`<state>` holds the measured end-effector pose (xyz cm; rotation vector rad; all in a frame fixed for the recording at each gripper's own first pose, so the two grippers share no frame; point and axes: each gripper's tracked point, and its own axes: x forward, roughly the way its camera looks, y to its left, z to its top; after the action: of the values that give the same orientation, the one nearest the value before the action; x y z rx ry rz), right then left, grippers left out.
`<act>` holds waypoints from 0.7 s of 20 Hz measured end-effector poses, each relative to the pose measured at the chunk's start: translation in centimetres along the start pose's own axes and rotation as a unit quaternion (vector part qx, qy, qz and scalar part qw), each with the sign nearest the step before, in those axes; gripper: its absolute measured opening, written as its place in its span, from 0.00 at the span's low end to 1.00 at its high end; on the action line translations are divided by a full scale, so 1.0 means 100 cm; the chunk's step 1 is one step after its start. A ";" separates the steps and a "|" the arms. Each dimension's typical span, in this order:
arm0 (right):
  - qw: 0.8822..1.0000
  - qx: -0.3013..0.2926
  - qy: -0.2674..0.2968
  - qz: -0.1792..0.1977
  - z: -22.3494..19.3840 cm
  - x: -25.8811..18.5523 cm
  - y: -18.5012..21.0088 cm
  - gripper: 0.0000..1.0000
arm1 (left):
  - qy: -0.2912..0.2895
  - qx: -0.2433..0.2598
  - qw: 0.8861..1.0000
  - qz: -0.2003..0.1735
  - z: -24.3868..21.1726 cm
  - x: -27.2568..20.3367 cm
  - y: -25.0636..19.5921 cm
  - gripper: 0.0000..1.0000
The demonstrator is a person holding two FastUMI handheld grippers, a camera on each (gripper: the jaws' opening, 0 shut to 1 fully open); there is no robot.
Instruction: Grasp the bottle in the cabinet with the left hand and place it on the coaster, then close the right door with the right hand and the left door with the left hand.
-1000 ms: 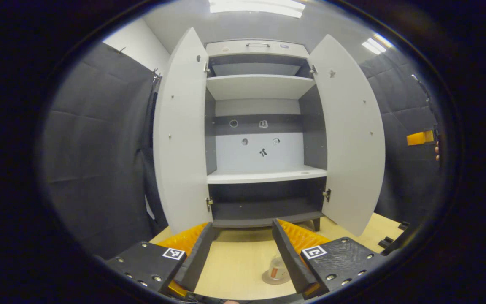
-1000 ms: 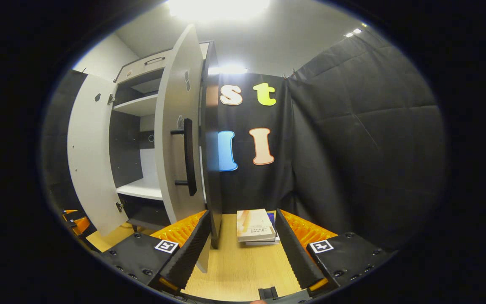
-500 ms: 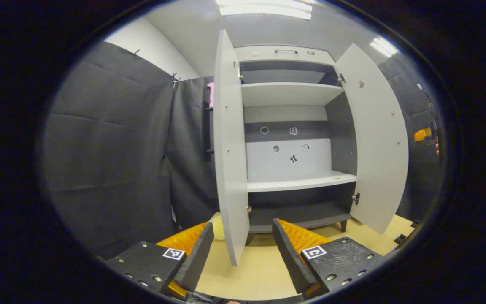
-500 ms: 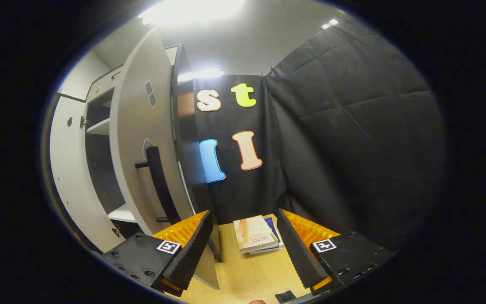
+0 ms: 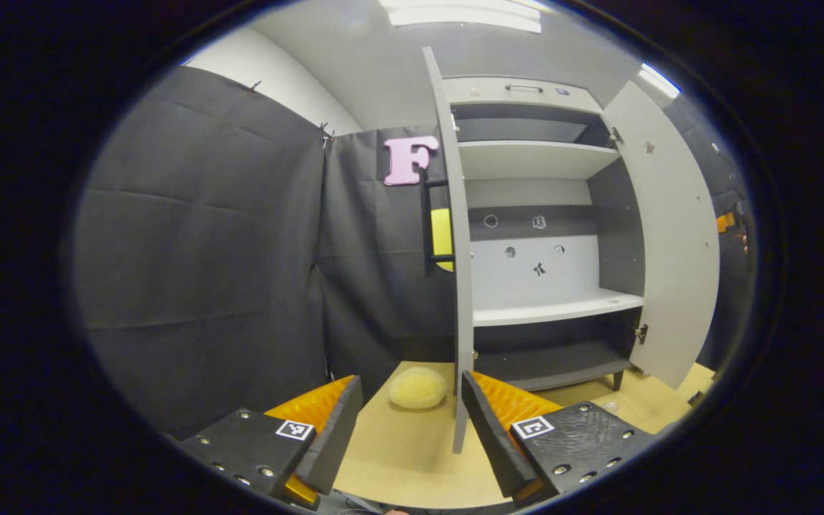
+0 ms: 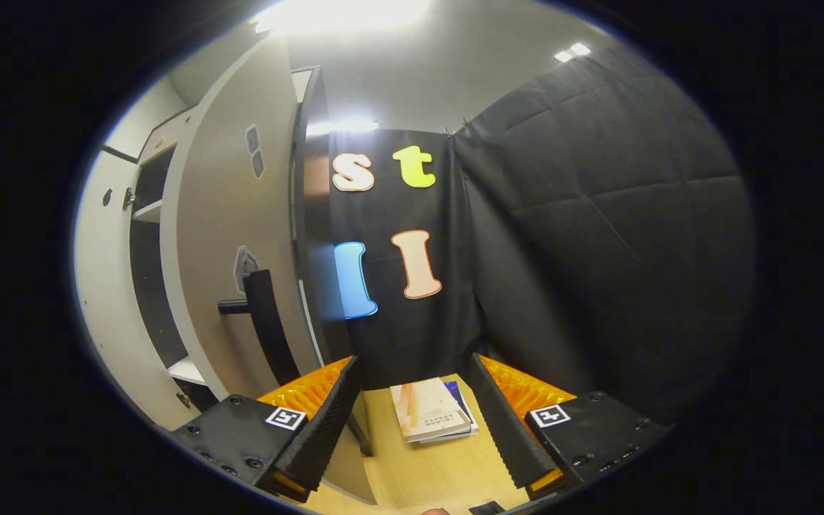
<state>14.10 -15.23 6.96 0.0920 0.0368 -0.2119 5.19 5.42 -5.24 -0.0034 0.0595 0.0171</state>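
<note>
In the left gripper view the white cabinet (image 5: 555,311) stands with both doors swung out. Its left door (image 5: 460,286) shows edge-on, and the door's lower corner hangs just inside the right finger of my open left gripper (image 5: 408,429). The right door (image 5: 673,236) is wide open at the far right. In the right gripper view the right door's outer face (image 6: 219,236) and its black handle (image 6: 267,329) are close on the left. My right gripper (image 6: 415,429) is open beside that door, its left finger near the door's bottom edge. The left door's inner face (image 6: 101,300) shows behind.
A pale yellow round pad (image 5: 418,388) lies on the wooden table (image 5: 398,465) left of the cabinet. A short stack of books (image 6: 428,418) lies on the table ahead of the right gripper. Black padded cloth walls close in on both sides.
The left gripper has swung left, so the left door now shows edge-on and the bottle on its coaster has left the view. The right gripper has moved closer to the right door's outer face.
</note>
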 end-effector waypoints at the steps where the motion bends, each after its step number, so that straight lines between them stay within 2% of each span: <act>1: 1.000 -0.003 -0.001 -0.001 0.000 0.002 0.002 0.98 | -0.001 0.000 1.000 0.001 0.005 -0.001 0.000 0.86; 4: 1.000 -0.001 -0.005 -0.015 0.001 0.001 0.006 0.96 | -0.005 0.003 1.000 0.006 0.004 0.004 0.014 0.84; 5: 1.000 0.001 -0.008 -0.019 0.002 0.000 0.006 0.92 | -0.005 0.004 1.000 0.008 0.003 0.006 0.018 0.84; 6: 1.000 0.005 -0.010 -0.024 0.002 -0.001 0.007 0.96 | -0.005 0.004 1.000 0.009 0.003 0.007 0.024 0.84; 7: 1.000 0.004 -0.012 -0.027 0.002 -0.002 0.008 0.97 | -0.005 0.003 1.000 0.010 0.002 0.009 0.029 0.85; 12: 0.996 -0.075 -0.031 -0.047 0.011 -0.011 0.019 0.97 | 0.011 -0.009 1.000 0.013 -0.015 0.021 0.054 0.86; 14: 0.997 -0.064 -0.025 -0.045 0.010 -0.013 0.025 0.97 | 0.016 -0.019 1.000 0.010 -0.020 0.027 0.061 0.86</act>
<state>13.39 -12.59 8.26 -0.0432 0.0053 -0.3012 7.63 11.56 -7.36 -0.0409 0.0913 0.0384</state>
